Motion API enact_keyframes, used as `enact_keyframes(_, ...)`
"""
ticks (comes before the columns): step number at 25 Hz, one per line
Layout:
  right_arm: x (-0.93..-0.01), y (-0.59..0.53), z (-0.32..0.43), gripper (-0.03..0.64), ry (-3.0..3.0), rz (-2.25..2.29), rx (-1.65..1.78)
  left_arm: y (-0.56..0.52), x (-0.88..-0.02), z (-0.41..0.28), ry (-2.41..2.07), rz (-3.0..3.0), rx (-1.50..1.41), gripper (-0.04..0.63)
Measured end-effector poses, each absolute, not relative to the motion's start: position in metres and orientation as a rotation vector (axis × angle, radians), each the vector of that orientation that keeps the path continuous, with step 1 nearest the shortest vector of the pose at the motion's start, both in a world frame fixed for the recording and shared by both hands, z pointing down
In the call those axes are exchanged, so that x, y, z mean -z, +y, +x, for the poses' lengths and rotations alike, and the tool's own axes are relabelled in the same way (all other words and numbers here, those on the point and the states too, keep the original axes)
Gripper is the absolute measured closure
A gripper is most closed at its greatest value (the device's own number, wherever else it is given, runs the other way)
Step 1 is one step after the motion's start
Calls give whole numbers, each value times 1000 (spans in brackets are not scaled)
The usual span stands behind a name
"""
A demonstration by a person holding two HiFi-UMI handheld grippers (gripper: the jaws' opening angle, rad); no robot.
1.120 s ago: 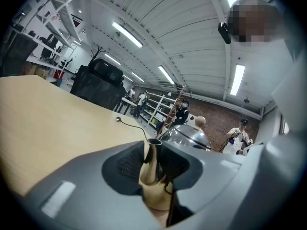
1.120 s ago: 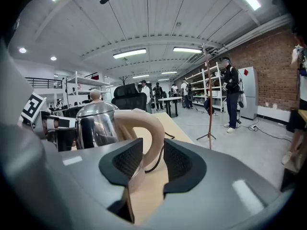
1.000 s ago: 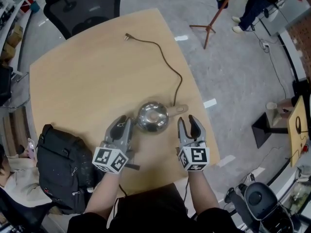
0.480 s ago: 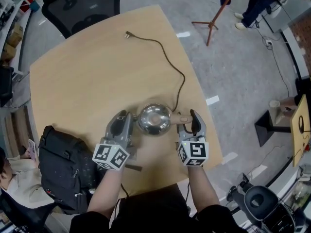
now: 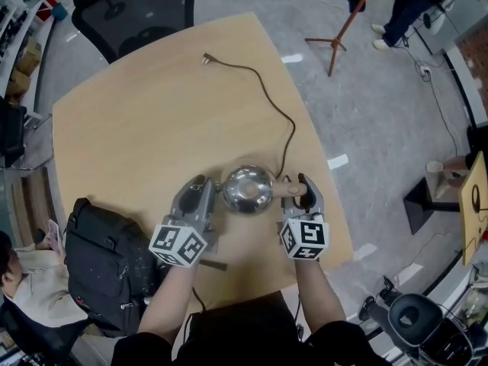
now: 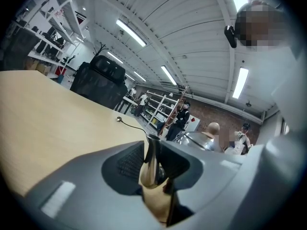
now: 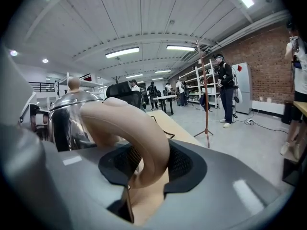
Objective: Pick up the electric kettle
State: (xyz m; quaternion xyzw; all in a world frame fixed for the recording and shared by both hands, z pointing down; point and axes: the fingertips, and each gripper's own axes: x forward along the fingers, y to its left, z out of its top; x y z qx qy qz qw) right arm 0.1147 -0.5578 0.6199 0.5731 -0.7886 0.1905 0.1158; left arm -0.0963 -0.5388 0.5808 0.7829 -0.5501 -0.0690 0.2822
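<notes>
Nearest, the left gripper (image 5: 204, 186) pinched the spout (image 6: 150, 166) at the kettle's (image 5: 248, 189) 9 o'clock. The right gripper (image 5: 299, 187), whose jaws had just been closing, clasped the handle (image 7: 144, 128) at 3 o'clock. The kettle stood near the table's (image 5: 137, 120) 5 o'clock edge, its cord (image 5: 267, 101) trailing toward 11.

Of the kettle (image 6: 200, 139) we see only lid and spout in the left gripper view; the left gripper (image 6: 157, 151) hides its body. From above, the chair (image 5: 133, 8) beyond the far edge of the table (image 5: 137, 128) is cut off.
</notes>
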Motion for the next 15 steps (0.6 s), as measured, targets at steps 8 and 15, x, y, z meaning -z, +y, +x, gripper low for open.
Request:
enact_keyframes(8, -604, -548, 111, 489, -2318, 1750, -559, -528, -564, -102, -1491, 2188, 141, 512)
enact_keyframes(15, -583, -528, 103, 491, -2344, 1733, -525, -507, -541, -110, -1515, 2186, 210, 512)
